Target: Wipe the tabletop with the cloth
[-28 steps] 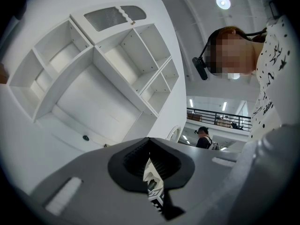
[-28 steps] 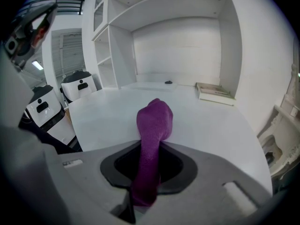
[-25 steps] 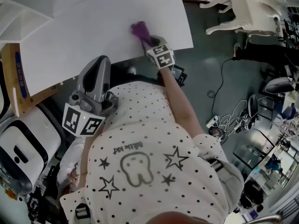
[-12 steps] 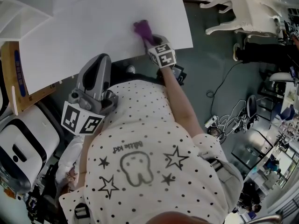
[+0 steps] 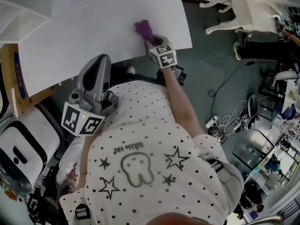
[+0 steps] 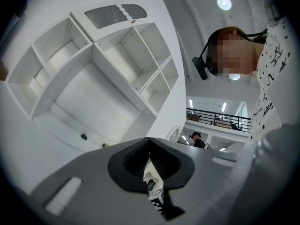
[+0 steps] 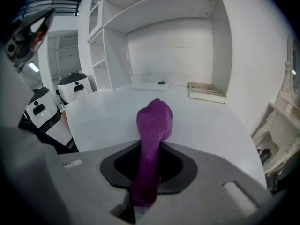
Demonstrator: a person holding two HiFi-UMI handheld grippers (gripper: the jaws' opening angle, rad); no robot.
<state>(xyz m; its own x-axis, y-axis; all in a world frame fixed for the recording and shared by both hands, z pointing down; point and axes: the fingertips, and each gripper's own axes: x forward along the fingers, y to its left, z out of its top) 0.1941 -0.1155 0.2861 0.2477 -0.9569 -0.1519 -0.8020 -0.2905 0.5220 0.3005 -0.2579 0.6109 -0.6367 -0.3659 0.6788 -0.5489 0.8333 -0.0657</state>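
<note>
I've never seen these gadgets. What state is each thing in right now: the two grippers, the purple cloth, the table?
Right gripper: jaws shut on the cloth, held over the table's near edge.
Purple cloth: bunched, sticking out past the jaws, its end on the tabletop.
Left gripper: jaws shut with nothing between them, held off the table.
Tabletop: white, no stains visible.

- Dark floor (image 5: 220, 64) from 1 to 5 o'clock, with cables (image 5: 234, 118) at 4 o'clock.
- Ornate white chair (image 5: 248, 8) at 1 o'clock.
- White worktop (image 5: 93, 36) at 11 o'clock.
- White shelves (image 7: 164, 36) at 12 o'clock, beyond it.
- Round ceiling light (image 6: 224, 3) at 1 o'clock; balcony railing (image 6: 215, 118) below.
</note>
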